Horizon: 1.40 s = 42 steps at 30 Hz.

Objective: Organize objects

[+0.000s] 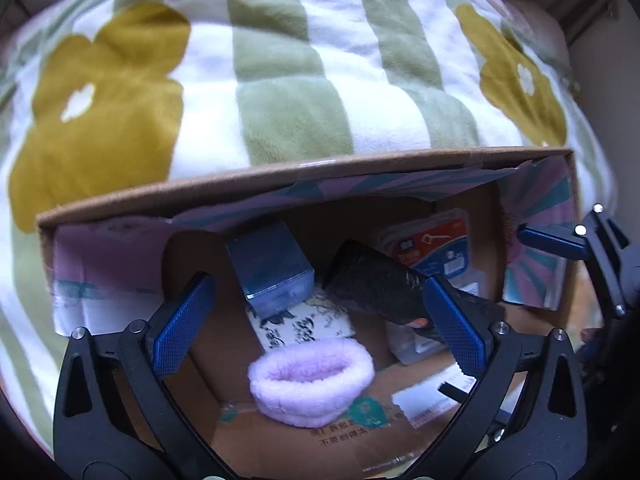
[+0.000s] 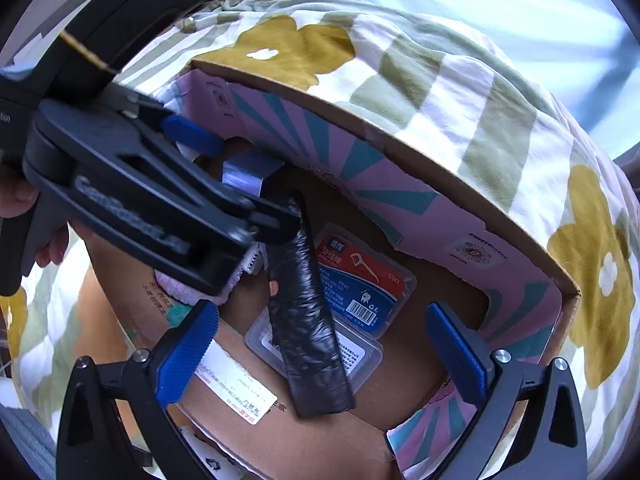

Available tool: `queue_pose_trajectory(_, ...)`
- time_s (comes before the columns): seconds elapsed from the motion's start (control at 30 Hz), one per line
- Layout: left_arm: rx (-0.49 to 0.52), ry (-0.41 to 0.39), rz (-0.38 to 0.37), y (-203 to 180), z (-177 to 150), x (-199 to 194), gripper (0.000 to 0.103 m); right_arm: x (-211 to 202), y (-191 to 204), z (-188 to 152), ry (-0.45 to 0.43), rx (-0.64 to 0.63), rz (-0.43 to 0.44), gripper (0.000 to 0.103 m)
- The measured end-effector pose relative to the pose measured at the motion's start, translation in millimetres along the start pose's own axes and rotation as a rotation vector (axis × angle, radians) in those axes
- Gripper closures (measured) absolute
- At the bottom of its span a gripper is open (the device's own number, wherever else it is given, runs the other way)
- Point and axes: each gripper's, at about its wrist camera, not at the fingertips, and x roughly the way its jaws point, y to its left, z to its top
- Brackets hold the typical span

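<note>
An open cardboard box [image 1: 280, 178] lies on a bed. Inside it are a pink fluffy band [image 1: 312, 380], a blue-grey clear case [image 1: 270, 266], a black bag roll [image 1: 376, 286], a floss pick box [image 1: 434, 246] and a patterned white card [image 1: 304, 326]. My left gripper [image 1: 316, 320] is open over the box, above the band, its right finger touching the roll. In the right wrist view my right gripper [image 2: 324, 344] is open over the box, with the black roll [image 2: 308, 332] and floss pick box [image 2: 360, 280] between its fingers. The left gripper [image 2: 240, 184] shows there too.
A green and white striped blanket [image 1: 280, 72] with yellow flowers covers the bed around the box [image 2: 440, 184]. A clear plastic case [image 2: 360, 360] lies under the roll. A white shipping label [image 2: 236, 388] is on a box flap. The right gripper's finger [image 1: 552, 240] shows at the box's right wall.
</note>
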Motion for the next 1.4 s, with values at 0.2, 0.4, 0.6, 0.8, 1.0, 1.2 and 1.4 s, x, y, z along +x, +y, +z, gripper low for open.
queue_pose_trajectory(0.2, -0.016, 0.015, -0.030, -2.6, 0.4, -0.4, 0.000, -2.2, 5.7, -4.1, -0.001, 0.004, 0.000, 0.001)
queue_pose_trajectory(0.4, -0.005, 0.003, -0.039, -7.0, 1.0, -19.2, 0.000, -20.0, 8.0, -2.0, -0.016, 0.023, -0.008, 0.001)
queue_pose_trajectory(0.6, -0.003, -0.055, -0.033, -17.6, -0.2, -63.6, 0.000, -57.5, 8.0, 0.2, -0.063, 0.055, -0.019, 0.001)
queue_pose_trajectory(0.8, 0.007, -0.153, 0.013, -29.5, -12.2, -132.9, 0.000, -106.9, 6.5, 3.0, -0.117, 0.123, -0.054, 0.001)
queue_pose_trajectory(1.0, 0.004, -0.251, 0.049, -40.0, -42.7, -202.6, 0.000, -159.8, 15.8, -2.2, -0.165, 0.214, -0.127, 0.000)
queue_pose_trajectory(1.2, -0.028, -0.349, 0.094, -43.4, -95.4, -259.2, 0.000, -203.3, 31.4, -25.7, -0.146, 0.335, -0.213, 0.000)
queue_pose_trajectory(1.4, -0.083, -0.372, 0.106, -40.9, -160.2, -287.6, 0.000, -234.4, 53.1, -58.5, -0.149, 0.441, -0.252, 0.000)
